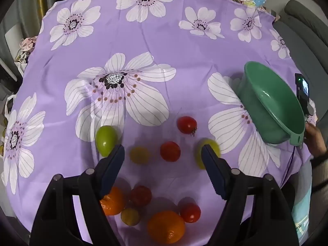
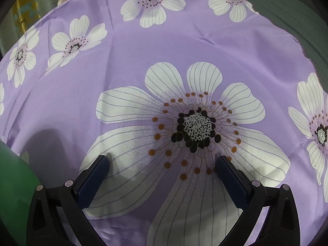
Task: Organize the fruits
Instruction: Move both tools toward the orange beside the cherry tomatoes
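Observation:
My left gripper [image 1: 163, 150] hangs open above a cluster of fruit on the purple flowered cloth. A red tomato [image 1: 170, 151] and a small yellow fruit [image 1: 139, 155] lie between its fingers, untouched. A green fruit [image 1: 106, 140] sits by the left finger, a yellow-green one [image 1: 211, 144] behind the right finger. Another red tomato [image 1: 187, 124] lies farther off. Two oranges [image 1: 166, 226] [image 1: 113, 202] lie nearest. A green bowl [image 1: 272, 106] stands at the right. My right gripper [image 2: 162, 160] is open over bare cloth, with the bowl's edge [image 2: 12, 176] at its left.
Two more red tomatoes [image 1: 141, 195] [image 1: 190, 212] and a small yellow fruit [image 1: 130, 216] lie among the oranges. A person's hand [image 1: 314, 141] holds the other gripper beside the bowl. Grey cushions [image 1: 297, 30] [image 2: 287, 12] border the cloth on the right; crumpled bags [image 1: 26, 45] hang at its left edge.

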Tool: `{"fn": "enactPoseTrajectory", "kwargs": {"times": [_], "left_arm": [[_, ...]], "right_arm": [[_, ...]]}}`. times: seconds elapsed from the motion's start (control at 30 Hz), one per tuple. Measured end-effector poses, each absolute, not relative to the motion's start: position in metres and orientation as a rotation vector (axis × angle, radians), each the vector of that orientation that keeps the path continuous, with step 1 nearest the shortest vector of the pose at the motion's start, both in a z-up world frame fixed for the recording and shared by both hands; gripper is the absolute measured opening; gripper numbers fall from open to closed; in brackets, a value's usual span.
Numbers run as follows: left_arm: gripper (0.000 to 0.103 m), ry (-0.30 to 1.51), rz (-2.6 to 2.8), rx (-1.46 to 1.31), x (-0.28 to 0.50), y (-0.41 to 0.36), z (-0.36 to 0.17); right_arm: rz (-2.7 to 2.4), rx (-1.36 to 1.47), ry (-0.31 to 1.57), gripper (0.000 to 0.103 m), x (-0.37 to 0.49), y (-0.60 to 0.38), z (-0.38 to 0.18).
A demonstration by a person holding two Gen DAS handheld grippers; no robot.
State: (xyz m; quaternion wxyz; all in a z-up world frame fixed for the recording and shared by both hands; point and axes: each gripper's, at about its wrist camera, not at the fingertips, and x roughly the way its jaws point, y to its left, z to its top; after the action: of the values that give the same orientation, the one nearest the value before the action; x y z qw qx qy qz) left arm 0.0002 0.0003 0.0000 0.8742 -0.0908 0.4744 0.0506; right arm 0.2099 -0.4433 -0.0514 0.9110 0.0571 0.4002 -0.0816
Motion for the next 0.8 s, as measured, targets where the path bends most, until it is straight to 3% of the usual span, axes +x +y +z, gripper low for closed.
{"fn": "enactPoseTrajectory", "kwargs": {"times": [0.37, 0.57, 0.8], "left_arm": [[0.078, 0.943, 0.208, -0.113, -0.01, 0.001, 0.008], [0.077, 0.911, 0.212, -0.109, -0.012, 0.0, 0.015], [0.078, 0.888, 0.197, -0.13, -0.02, -0.005, 0.018]], "right_arm": [[-0.187, 0.126, 0.834, 0.103, 0.205, -0.45, -0.046], [-0.489, 0.039, 0.58, 0.103, 0.127, -0.473, 0.012], [-0.129, 0.031, 0.471, 0.103, 0.062, -0.421, 0.065]]}}
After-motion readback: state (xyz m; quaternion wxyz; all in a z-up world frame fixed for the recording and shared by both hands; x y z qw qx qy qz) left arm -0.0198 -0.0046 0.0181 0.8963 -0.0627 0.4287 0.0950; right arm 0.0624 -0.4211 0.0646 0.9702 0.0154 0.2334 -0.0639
